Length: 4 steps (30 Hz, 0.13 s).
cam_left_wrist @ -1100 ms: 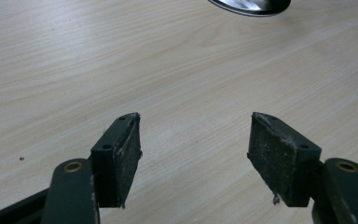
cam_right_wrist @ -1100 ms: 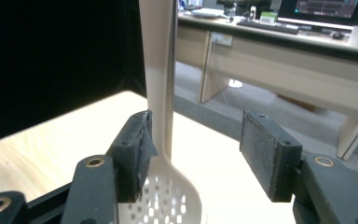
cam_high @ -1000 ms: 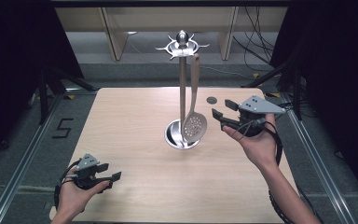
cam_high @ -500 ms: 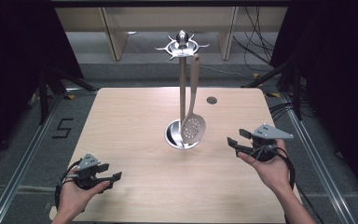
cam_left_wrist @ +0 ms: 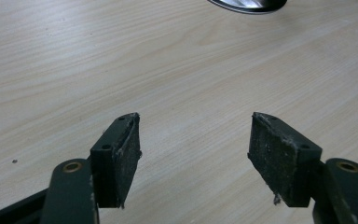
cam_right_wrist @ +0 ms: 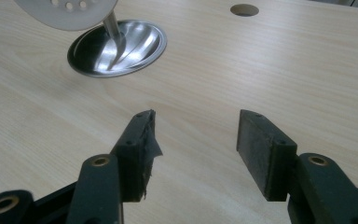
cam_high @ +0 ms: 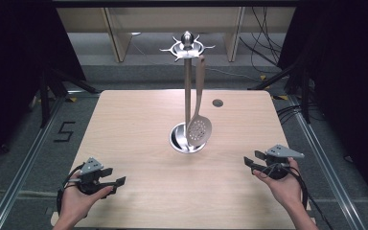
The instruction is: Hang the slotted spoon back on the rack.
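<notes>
Table: the light wooden table [cam_high: 139, 120] takes up the middle of the high view. It has a small round hole [cam_high: 217, 102] near its far edge, right of the middle.
Stand: a shiny metal stand [cam_high: 188, 86] rises from the middle of the table. Its round base [cam_high: 178, 139] sits flat on the wood, and a ring of little hooks [cam_high: 187, 47] is at the top, in the upper middle of the frame.
Spoon: a pale spoon with holes [cam_high: 199, 130] hangs from a hook on the right side of the stand. Its round end hangs low, just above the base and in front of it.
My left hand: my left hand [cam_high: 76, 201] is at the lower left of the high view, by the near edge of the table. It holds my left gripper [cam_high: 115, 176].
Left fingers: in the left gripper view my two black pads [cam_left_wrist: 121, 156] are spread wide with bare wood between them. They pinch nothing. The edge of the shiny base [cam_left_wrist: 247, 4] peeks in at the top of that frame.
My right hand: my right hand [cam_high: 280, 184] is at the lower right of the high view, well apart from the stand. It holds my right gripper [cam_high: 253, 159], which points left.
Right fingers: in the right gripper view my pads [cam_right_wrist: 263, 149] are spread apart too, with only wood between them. The base [cam_right_wrist: 121, 44] and the round end of the spoon [cam_right_wrist: 67, 9] are in the upper left of that frame, and the hole [cam_right_wrist: 244, 9] is at the top.
</notes>
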{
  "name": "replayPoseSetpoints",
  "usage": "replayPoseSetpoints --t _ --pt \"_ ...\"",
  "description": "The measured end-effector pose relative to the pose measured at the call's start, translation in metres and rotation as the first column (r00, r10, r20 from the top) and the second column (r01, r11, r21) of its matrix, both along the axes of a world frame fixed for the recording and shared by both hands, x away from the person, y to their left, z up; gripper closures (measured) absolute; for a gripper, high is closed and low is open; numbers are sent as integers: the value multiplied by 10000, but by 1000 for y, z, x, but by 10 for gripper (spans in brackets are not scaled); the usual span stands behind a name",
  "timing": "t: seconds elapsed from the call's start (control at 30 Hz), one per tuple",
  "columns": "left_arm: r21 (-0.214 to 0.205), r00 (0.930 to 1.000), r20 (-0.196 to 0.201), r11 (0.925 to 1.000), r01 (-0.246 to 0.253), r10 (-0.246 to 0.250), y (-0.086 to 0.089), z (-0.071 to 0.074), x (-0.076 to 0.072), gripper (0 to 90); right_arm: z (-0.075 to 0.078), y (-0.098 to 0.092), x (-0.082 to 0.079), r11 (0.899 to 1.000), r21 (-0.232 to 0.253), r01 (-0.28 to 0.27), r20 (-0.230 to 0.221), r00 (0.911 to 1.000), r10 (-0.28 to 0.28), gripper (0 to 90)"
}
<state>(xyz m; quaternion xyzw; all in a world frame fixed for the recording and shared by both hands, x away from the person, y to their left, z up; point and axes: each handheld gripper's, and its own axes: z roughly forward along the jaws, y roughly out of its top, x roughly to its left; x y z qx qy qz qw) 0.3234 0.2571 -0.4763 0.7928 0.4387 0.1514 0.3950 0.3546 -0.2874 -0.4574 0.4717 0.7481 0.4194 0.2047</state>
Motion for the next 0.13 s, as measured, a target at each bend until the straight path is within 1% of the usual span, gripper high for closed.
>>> replayPoseSetpoints --t 0.03,0.07,0.13 --pt "-24 9999 120 10000 78 -77 0 -1 0 329 0 0 0 10000 55 10 -16 10000 -10 475" --pt "-174 9999 118 9998 -30 32 -1 -1 0 329 0 0 0 10000 78 21 1 10000 -21 475" --pt "-177 9999 134 9998 -8 11 -1 -1 0 329 0 0 0 10000 86 25 -10 10000 -25 474"
